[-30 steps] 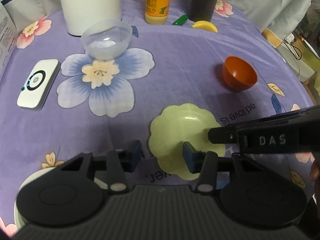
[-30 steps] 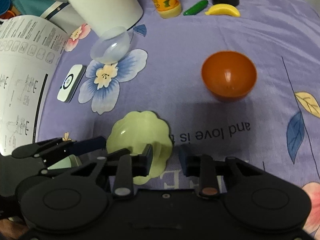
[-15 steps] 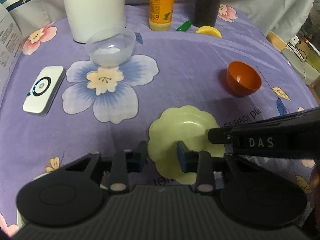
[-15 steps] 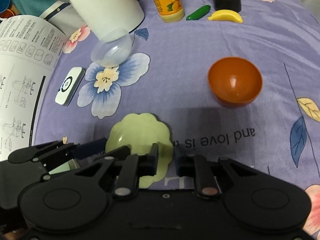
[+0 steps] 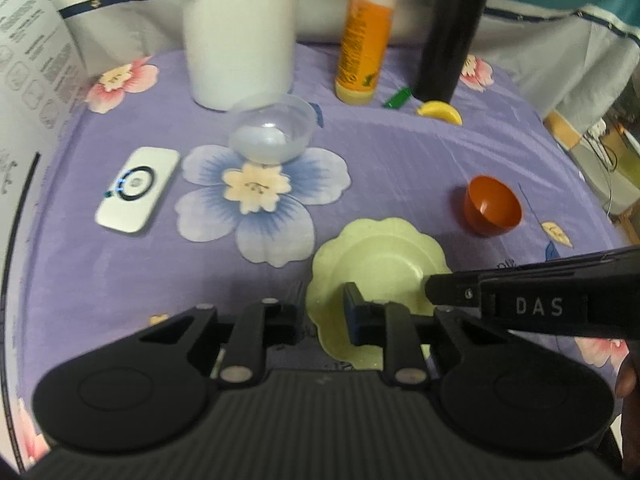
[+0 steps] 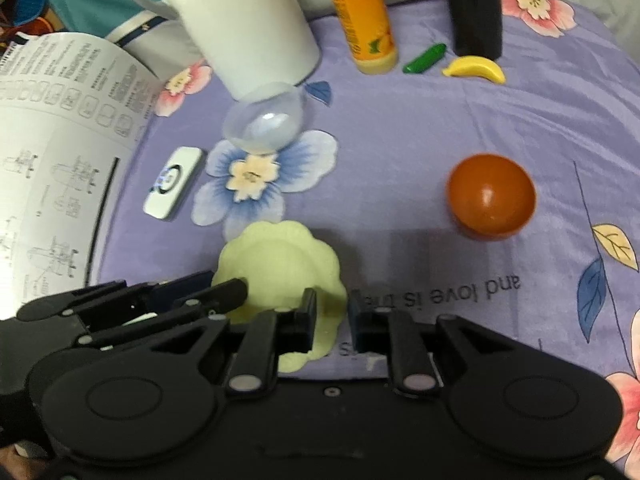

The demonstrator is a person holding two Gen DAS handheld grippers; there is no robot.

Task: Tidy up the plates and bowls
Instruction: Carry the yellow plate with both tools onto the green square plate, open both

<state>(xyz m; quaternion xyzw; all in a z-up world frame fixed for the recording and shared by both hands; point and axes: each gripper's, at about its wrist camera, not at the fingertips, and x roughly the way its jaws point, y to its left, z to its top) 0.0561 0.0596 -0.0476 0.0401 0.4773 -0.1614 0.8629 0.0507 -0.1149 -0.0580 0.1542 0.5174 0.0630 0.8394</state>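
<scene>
left gripper straddles the near-left rim of the pale green scalloped plate, one finger outside and one over the dish, clamped on it; right gripper grips the plate's opposite rim the same way, its jaws close together. the plate sits low and near-centre on the purple floral cloth, roughly round with no clear long axis, mouth up. beyond it the cloth is open toward the clear bowl at far left, tipped toward the cameras, and the orange bowl to the right, also tipped. both bowls stand well apart from the plate.
</scene>
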